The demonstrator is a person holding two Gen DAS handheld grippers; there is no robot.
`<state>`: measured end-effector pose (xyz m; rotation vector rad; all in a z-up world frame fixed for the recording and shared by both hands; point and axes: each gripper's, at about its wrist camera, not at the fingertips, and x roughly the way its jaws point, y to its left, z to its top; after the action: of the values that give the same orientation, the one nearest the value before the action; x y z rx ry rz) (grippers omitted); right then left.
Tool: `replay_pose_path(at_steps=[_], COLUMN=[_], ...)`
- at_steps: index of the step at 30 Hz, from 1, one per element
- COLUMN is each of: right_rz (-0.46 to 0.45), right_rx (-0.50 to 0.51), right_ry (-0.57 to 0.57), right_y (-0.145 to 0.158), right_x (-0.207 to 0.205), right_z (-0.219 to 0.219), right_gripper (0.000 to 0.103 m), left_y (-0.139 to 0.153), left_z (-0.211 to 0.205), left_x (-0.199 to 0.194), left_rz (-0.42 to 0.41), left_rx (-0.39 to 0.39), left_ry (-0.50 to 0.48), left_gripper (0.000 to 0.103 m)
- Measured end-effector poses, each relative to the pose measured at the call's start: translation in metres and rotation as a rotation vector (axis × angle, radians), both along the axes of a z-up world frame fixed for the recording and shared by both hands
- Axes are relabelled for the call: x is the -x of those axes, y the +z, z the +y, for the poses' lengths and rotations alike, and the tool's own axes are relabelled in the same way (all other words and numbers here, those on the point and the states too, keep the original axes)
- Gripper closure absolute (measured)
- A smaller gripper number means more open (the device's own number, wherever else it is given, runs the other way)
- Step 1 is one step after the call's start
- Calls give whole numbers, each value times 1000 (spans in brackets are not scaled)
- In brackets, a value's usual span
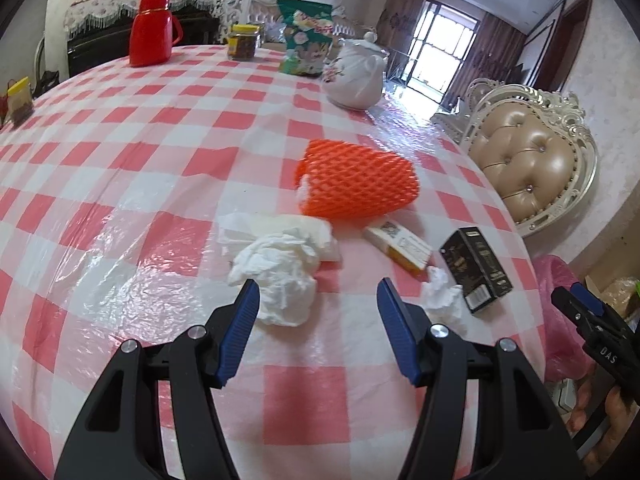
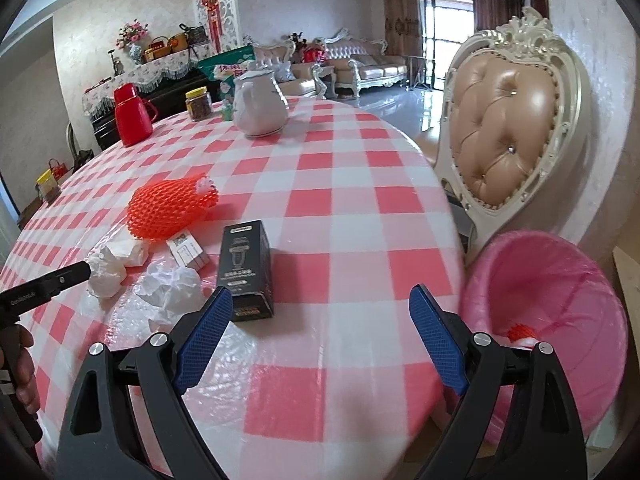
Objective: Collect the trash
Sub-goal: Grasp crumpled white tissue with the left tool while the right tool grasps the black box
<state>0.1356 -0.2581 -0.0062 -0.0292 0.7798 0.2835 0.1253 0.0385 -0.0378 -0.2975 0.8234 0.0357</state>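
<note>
Trash lies on the red-and-white checked table (image 1: 120, 140): a crumpled white tissue (image 1: 280, 276), a smaller wad (image 1: 442, 292), an orange foam fruit net (image 1: 356, 180), a small yellow-white carton (image 1: 400, 246) and a black box (image 1: 476, 268). My left gripper (image 1: 316, 292) is open just short of the big tissue, nothing between its pads. My right gripper (image 2: 320, 304) hangs open over the table edge, with the black box (image 2: 246, 268) just beyond its left finger (image 2: 204, 336). The pink-lined bin (image 2: 552, 304) stands beside the table, an orange scrap (image 2: 520, 332) inside.
Far across the table stand a red thermos (image 1: 152, 28), a jar (image 1: 242, 42), a green snack bag (image 1: 306, 36) and a white teapot (image 1: 356, 76). An ornate padded chair (image 2: 508, 128) stands behind the bin. A hand (image 2: 20, 376) holds the left gripper.
</note>
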Motion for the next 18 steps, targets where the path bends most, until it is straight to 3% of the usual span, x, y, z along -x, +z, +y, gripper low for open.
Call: replay_pose_path(at_steps=[18], right_rz=[67], right_rx=[12], right_ry=[77], right_y=[-21], right_x=[-34], right_z=[42], right_gripper=[19], left_y=[-24], left_z=[16], left_x=[-23], left_rz=[67], left_rx=[-4], left_ry=[26], left_gripper=[54])
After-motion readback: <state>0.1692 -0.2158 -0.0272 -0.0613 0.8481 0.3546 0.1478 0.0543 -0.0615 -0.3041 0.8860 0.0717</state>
